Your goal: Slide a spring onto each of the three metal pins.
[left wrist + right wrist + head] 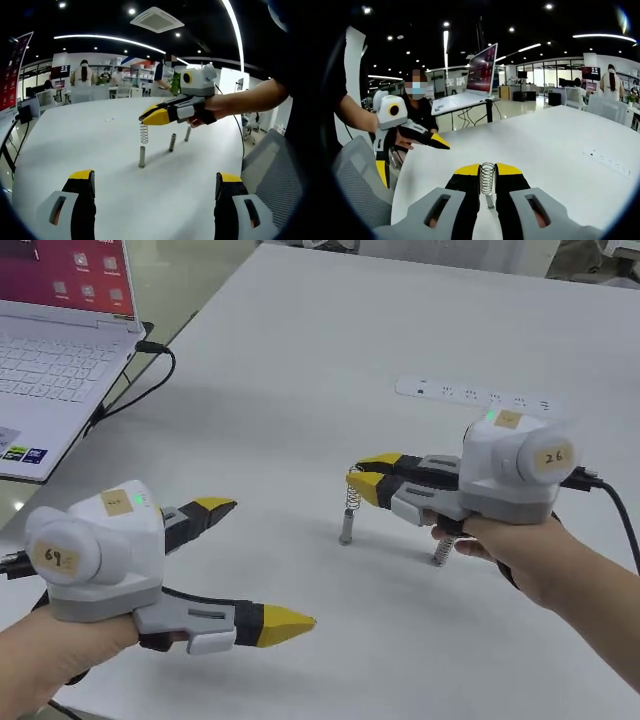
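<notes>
**Fig.** Head view, read near to far

- **L gripper** (250, 562), bottom-left foreground: held in the L hand (45, 665), wrist straight, body roughly level. It points right across the white table (300, 360). Jaws are spread wide w/ nothing between the yellow tips.
- **R gripper** (362, 474), mid-right: the R hand (520, 550) wraps the grip from below, w/ the forearm coming in from the lower-right corner. The body is about level and points left, toward the L gripper's side. Jaws are drawn together, pinching the top coils of a spring (352, 495).
- **Spring & pin:** the spring hangs upright from the tips, its lower end directly over the top of the bare pin (346, 530), which stands on the table. Whether the spring touches the pin yet can't be told. In the R gripper view the spring sits centred between the two tips w/ the pin in line below it.
- **Other pins:** in the L gripper view the 2nd pin (172, 142) and 3rd pin (187, 133) stand in a row beyond the bare pin, each w/ coils already around it. They lie just under the R hand.
- **Farther back:** a power strip (470, 395) lies flat beyond the R gripper. An open laptop (60, 350) sits at far left on the table edge, w/ a black cable (140, 390) plugged into its side
</notes>
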Action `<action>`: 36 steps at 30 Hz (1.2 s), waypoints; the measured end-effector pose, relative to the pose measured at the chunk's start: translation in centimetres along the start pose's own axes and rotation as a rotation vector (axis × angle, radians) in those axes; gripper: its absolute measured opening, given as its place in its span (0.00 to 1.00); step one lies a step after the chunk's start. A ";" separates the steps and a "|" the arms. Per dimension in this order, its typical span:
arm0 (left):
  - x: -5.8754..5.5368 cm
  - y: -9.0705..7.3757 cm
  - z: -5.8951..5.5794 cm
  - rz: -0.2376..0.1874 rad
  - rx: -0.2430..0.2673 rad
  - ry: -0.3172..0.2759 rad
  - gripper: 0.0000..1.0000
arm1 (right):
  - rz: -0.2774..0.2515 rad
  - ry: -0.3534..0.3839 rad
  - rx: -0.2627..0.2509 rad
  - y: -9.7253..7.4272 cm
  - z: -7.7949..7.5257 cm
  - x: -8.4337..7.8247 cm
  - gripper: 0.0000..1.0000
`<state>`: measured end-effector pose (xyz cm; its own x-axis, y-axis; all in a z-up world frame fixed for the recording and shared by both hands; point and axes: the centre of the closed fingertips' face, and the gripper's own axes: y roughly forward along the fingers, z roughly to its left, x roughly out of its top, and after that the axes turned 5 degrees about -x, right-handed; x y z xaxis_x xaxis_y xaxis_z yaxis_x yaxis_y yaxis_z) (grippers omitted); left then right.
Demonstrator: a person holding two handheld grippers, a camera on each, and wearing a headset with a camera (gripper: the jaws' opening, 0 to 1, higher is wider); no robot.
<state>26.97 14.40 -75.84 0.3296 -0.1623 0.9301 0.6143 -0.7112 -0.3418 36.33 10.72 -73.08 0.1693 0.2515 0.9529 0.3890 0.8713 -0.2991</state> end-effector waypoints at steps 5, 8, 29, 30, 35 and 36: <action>-0.1 0.0 -0.1 -0.003 -0.001 -0.007 0.98 | 0.009 -0.006 -0.005 0.1 -0.1 -0.3 0.08; -0.1 -0.1 -0.1 -0.006 -0.001 -0.008 0.98 | 0.011 0.004 -0.006 0.1 -0.2 -0.5 0.08; -0.3 0.0 -0.1 -0.007 -0.004 -0.015 0.98 | 0.016 0.031 -0.002 0.6 -0.6 -1.2 0.08; -0.4 0.0 -0.1 -0.005 -0.003 -0.017 0.98 | 0.016 0.030 -0.002 0.6 -0.6 -1.2 0.08; -0.5 0.1 -0.1 -0.004 -0.003 -0.016 0.98 | 0.014 0.032 -0.001 0.7 -0.5 -1.2 0.08; -0.5 0.1 -0.1 -0.004 -0.004 -0.016 0.98 | 0.013 0.033 -0.002 0.7 -0.6 -1.2 0.08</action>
<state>26.77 14.33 -76.27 0.3386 -0.1484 0.9292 0.6129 -0.7144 -0.3375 36.94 10.80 -74.46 0.2038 0.2490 0.9468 0.3883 0.8672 -0.3116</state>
